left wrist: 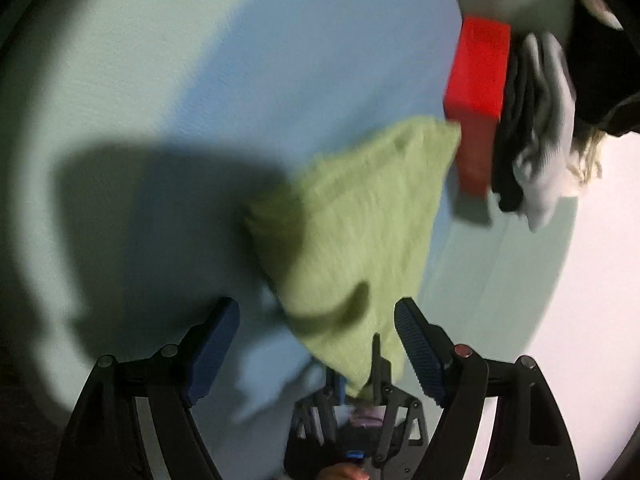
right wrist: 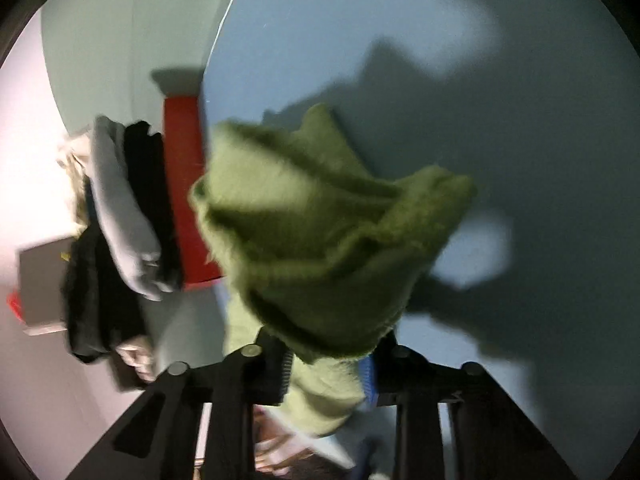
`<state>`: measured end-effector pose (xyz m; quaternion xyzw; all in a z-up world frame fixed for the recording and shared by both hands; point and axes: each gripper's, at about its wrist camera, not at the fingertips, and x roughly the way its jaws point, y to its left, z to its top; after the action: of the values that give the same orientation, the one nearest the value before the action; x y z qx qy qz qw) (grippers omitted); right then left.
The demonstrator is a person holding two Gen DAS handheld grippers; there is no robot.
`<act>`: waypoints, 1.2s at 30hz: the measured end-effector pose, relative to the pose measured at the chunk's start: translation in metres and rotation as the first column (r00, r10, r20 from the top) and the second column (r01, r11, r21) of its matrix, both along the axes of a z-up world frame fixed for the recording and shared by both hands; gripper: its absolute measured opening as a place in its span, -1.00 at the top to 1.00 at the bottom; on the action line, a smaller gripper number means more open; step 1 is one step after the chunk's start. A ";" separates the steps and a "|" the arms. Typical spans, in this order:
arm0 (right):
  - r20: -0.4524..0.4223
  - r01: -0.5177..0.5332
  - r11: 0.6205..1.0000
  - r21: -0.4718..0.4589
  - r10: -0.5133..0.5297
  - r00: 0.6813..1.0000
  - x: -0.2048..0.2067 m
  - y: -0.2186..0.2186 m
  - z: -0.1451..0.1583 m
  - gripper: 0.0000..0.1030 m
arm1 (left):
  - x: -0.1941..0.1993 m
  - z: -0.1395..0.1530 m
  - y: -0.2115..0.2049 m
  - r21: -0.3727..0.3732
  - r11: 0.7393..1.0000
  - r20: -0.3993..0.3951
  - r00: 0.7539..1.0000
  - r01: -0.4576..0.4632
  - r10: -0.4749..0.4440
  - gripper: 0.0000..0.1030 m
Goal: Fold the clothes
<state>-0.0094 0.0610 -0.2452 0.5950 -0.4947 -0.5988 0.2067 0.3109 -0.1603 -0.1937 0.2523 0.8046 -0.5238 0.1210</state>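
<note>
The left gripper (left wrist: 316, 344) has its two blue-padded fingers (left wrist: 214, 350) spread wide, and nothing is between them. The green cloth (left wrist: 352, 236) hangs in front of it, from the centre of the left view toward 1 o'clock, above the blue surface (left wrist: 280, 60). The lower tip of the cloth comes down at 6 o'clock to the right gripper (left wrist: 376, 392), which appears there small and closed on that tip.

In the right wrist view the right gripper (right wrist: 328, 364) pinches the cloth (right wrist: 320, 220) between its fingers, and the cloth bunches up in thick folds over the centre of the picture, hiding most of the pads. A part of the cloth also hangs below the fingers, toward 6 o'clock.

A red box (left wrist: 478, 100) stands at 1 o'clock in the left view, just beside the upper corner of the cloth. Touching the box on its far side is a pile of clothes (left wrist: 536, 136), grey and black. In the right view the box (right wrist: 186, 184) and the pile (right wrist: 120, 208) are at 9 o'clock. Both pictures are blurred.
</note>
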 end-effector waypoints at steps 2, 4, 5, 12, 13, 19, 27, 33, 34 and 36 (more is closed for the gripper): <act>-0.010 0.012 0.999 -0.034 -0.013 1.000 -0.003 0.004 0.010 0.53 | -0.015 -0.006 0.010 0.085 0.996 -0.078 0.997 0.022 -0.016 -0.55; -0.037 -0.013 0.999 -0.045 0.011 0.999 -0.013 0.007 0.020 0.56 | -0.021 -0.009 0.011 0.070 0.997 -0.096 0.995 0.032 -0.025 -0.55; -0.043 -0.021 0.999 -0.032 0.020 0.999 -0.019 0.008 0.024 0.56 | -0.023 -0.010 0.011 0.063 0.997 -0.105 0.994 0.036 -0.030 -0.55; -0.078 -0.164 0.986 0.032 0.166 0.983 -0.033 -0.006 0.043 0.57 | -0.026 -0.026 -0.005 0.087 0.996 -0.059 0.998 -0.028 0.033 -0.54; -0.108 -0.177 0.983 0.055 0.182 0.977 -0.033 -0.010 0.050 0.57 | -0.030 -0.021 -0.004 0.047 0.999 -0.046 0.999 -0.015 0.017 -0.53; -0.304 -0.225 0.894 0.388 0.354 0.884 -0.011 -0.027 0.082 0.48 | -0.052 0.014 -0.021 -0.174 0.978 0.025 0.993 0.114 -0.111 0.61; -0.176 -0.104 0.986 0.127 0.126 0.976 0.017 0.003 0.009 -0.48 | -0.056 0.026 -0.034 -0.194 0.968 0.036 0.987 0.161 -0.157 0.62; -0.172 -0.002 1.000 0.012 0.004 0.985 0.002 -0.003 0.025 0.30 | -0.065 0.046 -0.040 -0.321 0.913 0.098 0.967 0.253 -0.234 0.63; -0.211 -0.017 0.999 0.033 0.024 0.977 0.000 -0.008 0.041 0.39 | -0.068 0.057 -0.040 -0.379 0.881 0.109 0.959 0.282 -0.261 0.64; -0.285 -0.044 0.996 0.077 0.064 0.956 -0.003 -0.020 0.073 0.46 | -0.075 0.083 -0.040 -0.497 0.807 0.116 0.946 0.320 -0.304 0.64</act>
<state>-0.0127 0.0415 -0.1723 0.5219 -0.4218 -0.6897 0.2719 0.2363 -0.2007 -0.1107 0.3480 0.5830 -0.7261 0.1082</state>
